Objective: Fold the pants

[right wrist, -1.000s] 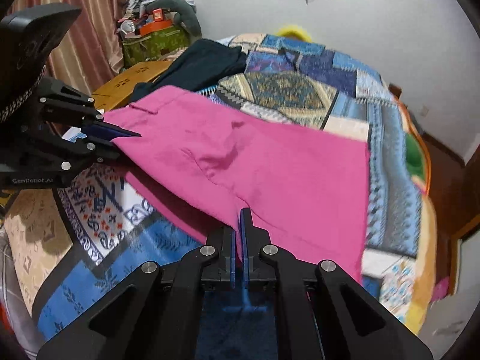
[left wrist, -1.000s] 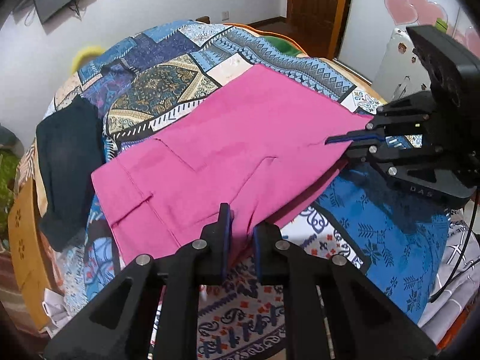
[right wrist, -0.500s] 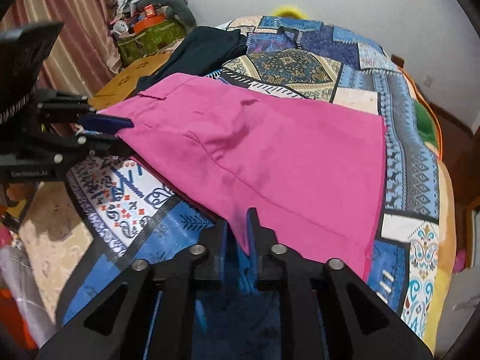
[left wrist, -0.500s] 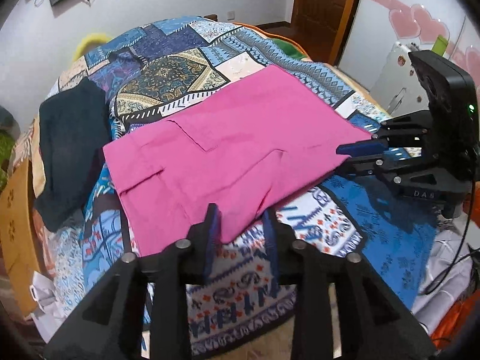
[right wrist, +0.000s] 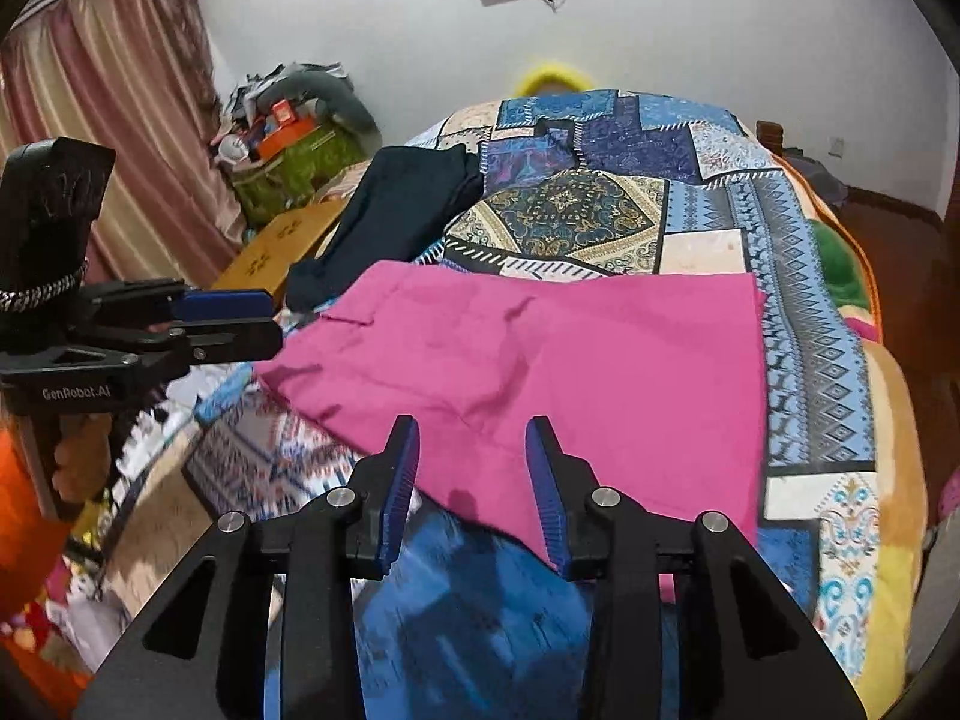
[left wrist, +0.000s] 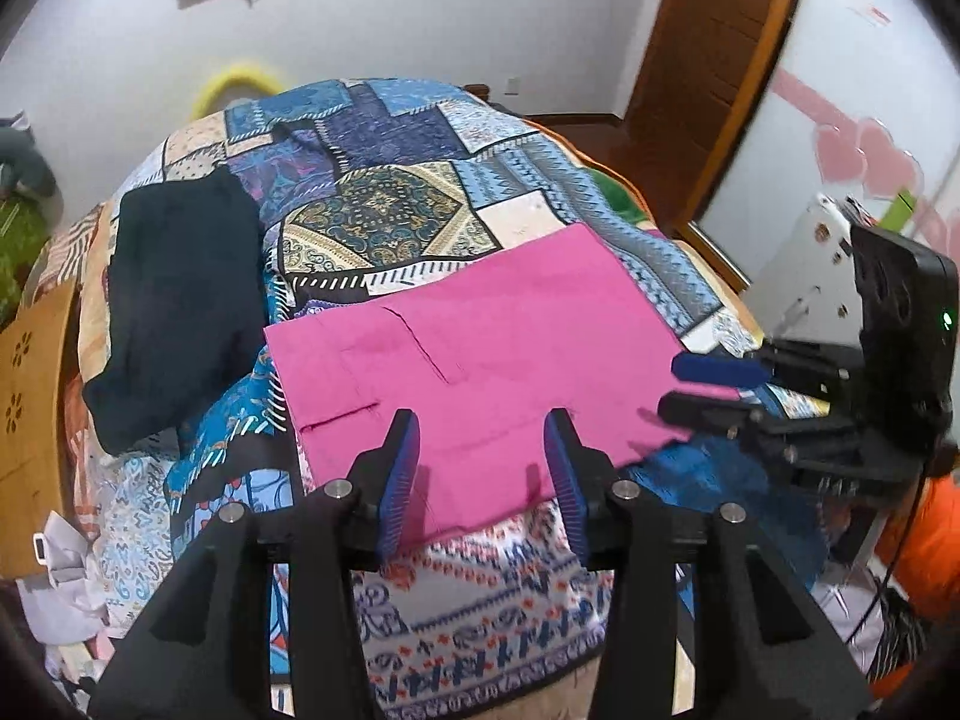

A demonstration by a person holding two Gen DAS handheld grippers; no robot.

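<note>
Pink pants (left wrist: 492, 372) lie folded flat on the patchwork bedspread (left wrist: 384, 222), near the bed's front edge; they also show in the right wrist view (right wrist: 570, 360). My left gripper (left wrist: 483, 468) is open and empty, just above the pants' near edge. My right gripper (right wrist: 474, 474) is open and empty, over the pants' near hem. The right gripper also shows at the right of the left wrist view (left wrist: 696, 387), and the left gripper at the left of the right wrist view (right wrist: 264, 318), each beside a corner of the pants.
A dark folded garment (left wrist: 174, 300) lies on the bed's left side, also seen in the right wrist view (right wrist: 390, 216). A wooden bedside piece (right wrist: 282, 240) and a cluttered green bag (right wrist: 288, 162) stand by the curtain. A door (left wrist: 708, 48) is at the back right.
Both grippers have let go of the pink pants, opened wide and drawn back. The pants now lie flat on the bed.
</note>
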